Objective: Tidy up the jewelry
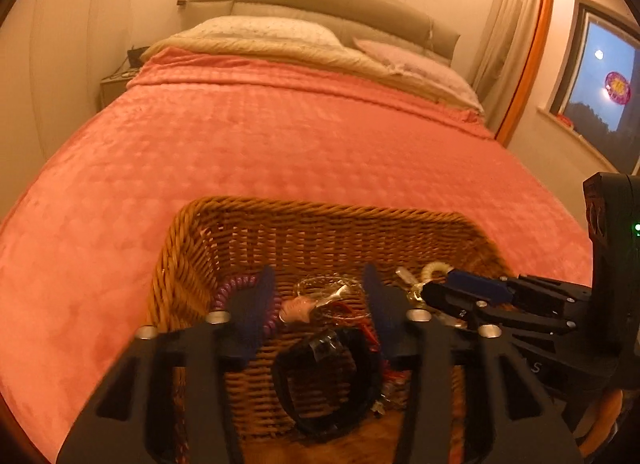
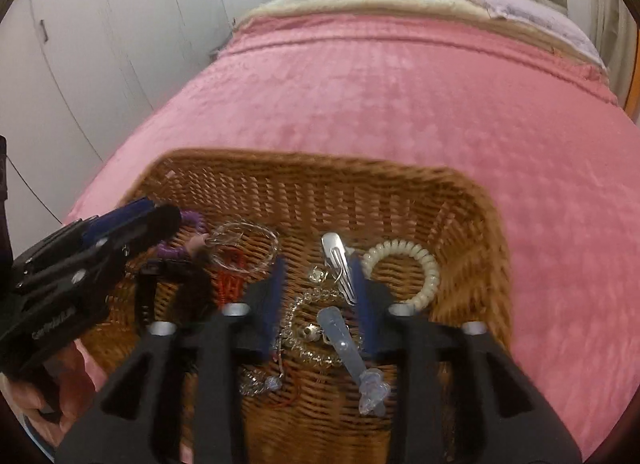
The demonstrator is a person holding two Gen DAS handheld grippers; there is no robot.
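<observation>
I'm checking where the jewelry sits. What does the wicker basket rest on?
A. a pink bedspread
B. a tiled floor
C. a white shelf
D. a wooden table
A: the basket, with a cream coil band and a silver clip inside, stands on the pink bedspread that covers the bed in both views.

Both views are bending strongly toward a dark round border, as fisheye lenses do. The left wrist view is looking warm and orange, rather dim, and the window (image 1: 600, 92) at the right is showing a dusky blue sky with small bright spots of glare. The right wrist view is appearing cooler and brighter, with even soft light and weak shadows. The basket (image 2: 472, 200) rim is smearing slightly with blur.
</observation>
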